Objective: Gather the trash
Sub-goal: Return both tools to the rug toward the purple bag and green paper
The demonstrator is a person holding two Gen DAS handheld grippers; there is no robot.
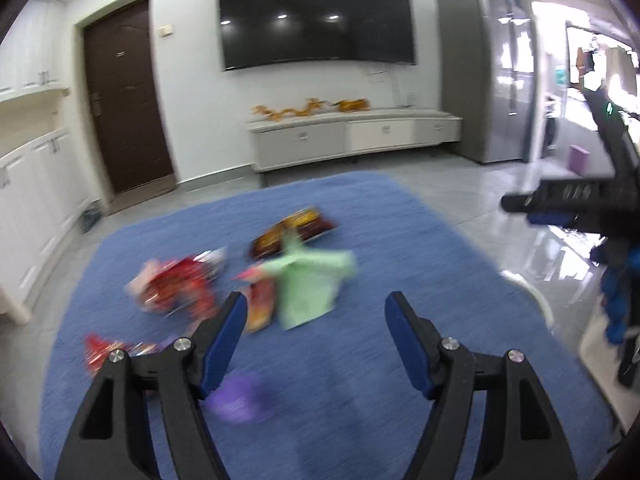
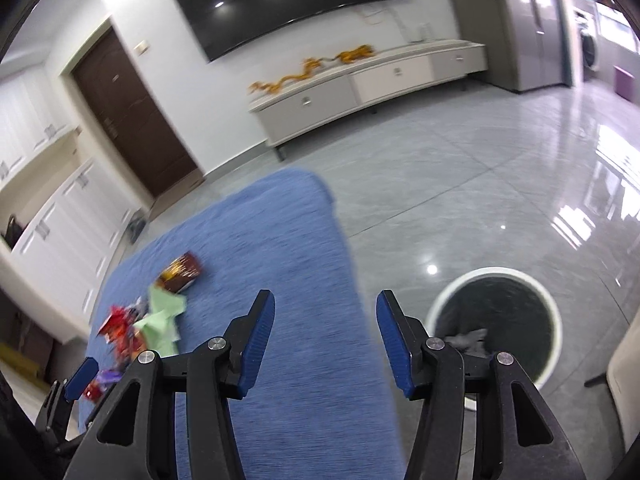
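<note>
Trash lies on a blue table top: a red wrapper, a green paper, a dark brown packet, an orange wrapper, a purple wrapper and a small red wrapper. My left gripper is open and empty above the near side of the pile. My right gripper is open and empty over the table's right edge. A white-rimmed bin with a dark liner stands on the floor to its right, with grey crumpled trash inside. The pile also shows in the right wrist view.
The blue table top ends at a right edge next to the bin. Glossy grey tile floor lies beyond. A white TV cabinet and a dark door are at the far wall. A beige chair edge is at the right.
</note>
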